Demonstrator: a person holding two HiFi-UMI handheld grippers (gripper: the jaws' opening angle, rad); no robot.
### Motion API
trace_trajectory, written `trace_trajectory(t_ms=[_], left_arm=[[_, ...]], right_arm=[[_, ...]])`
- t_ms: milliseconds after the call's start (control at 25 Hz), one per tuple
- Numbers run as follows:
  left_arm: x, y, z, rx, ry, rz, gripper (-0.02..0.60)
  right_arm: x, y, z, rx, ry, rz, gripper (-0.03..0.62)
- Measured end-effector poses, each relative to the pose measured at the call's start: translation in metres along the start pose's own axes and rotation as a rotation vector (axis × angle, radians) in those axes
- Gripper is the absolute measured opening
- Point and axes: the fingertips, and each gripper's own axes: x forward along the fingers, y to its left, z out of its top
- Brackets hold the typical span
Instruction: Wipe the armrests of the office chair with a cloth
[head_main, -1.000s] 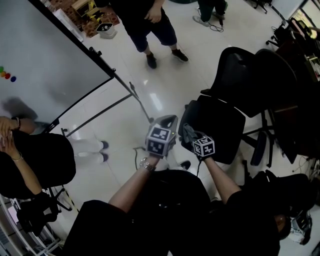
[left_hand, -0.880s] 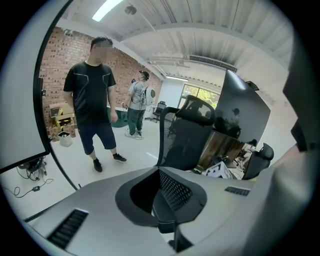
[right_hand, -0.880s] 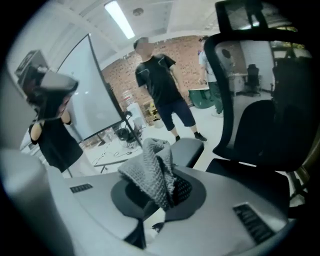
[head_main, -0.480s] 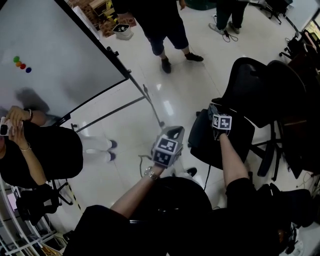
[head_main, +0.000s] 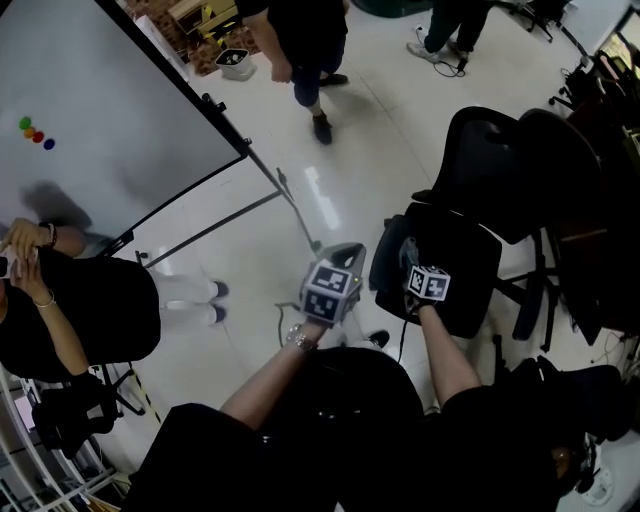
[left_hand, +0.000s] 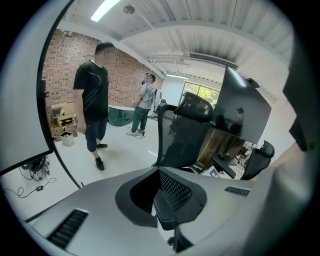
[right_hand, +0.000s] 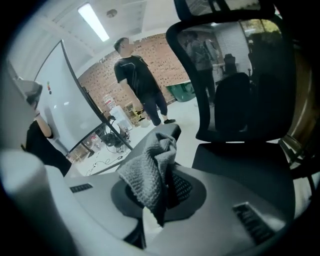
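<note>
A black office chair (head_main: 470, 200) stands just ahead of me on the right, its seat (head_main: 462, 262) facing me. My right gripper (head_main: 408, 258) is over the chair's near left armrest (head_main: 385, 262), shut on a grey waffle cloth (right_hand: 150, 170). In the right gripper view the cloth bunches up between the jaws of the right gripper (right_hand: 160, 185), with the armrest's end (right_hand: 169, 130) just beyond it. My left gripper (head_main: 345, 250) hovers beside the chair, to the left of the armrest. The left gripper (left_hand: 167, 197) is shut with nothing in it. The chair's other armrest (head_main: 525, 310) is on the far right.
A whiteboard (head_main: 100, 130) on a wheeled stand fills the upper left. A person (head_main: 300, 40) stands on the white floor ahead, and another sits at the left (head_main: 70, 310). More dark chairs (head_main: 585, 200) crowd the right side.
My right gripper with the cloth has come back toward me along the armrest from its farther end. The left gripper has hardly moved. The standing person has stepped farther away.
</note>
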Motion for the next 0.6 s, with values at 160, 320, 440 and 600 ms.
trace_trajectory(t_ms=[160, 320, 440, 600], left_arm=[[0.003, -0.011, -0.001, 0.012, 0.003, -0.021, -0.007], [0.004, -0.019, 0.0, 0.021, -0.002, -0.031, -0.008], [0.008, -0.023, 0.004, 0.024, -0.013, -0.046, -0.008], [0.013, -0.034, 0.017, 0.04, -0.032, -0.081, -0.008]], right_arm=[[-0.017, 0.014, -0.052, 0.069, 0.04, 0.027, 0.036], [-0.039, 0.035, -0.098, 0.107, 0.095, 0.057, 0.035], [-0.065, 0.061, -0.097, 0.142, 0.072, 0.13, 0.035], [-0.104, 0.077, -0.036, 0.114, -0.057, 0.126, 0.035]])
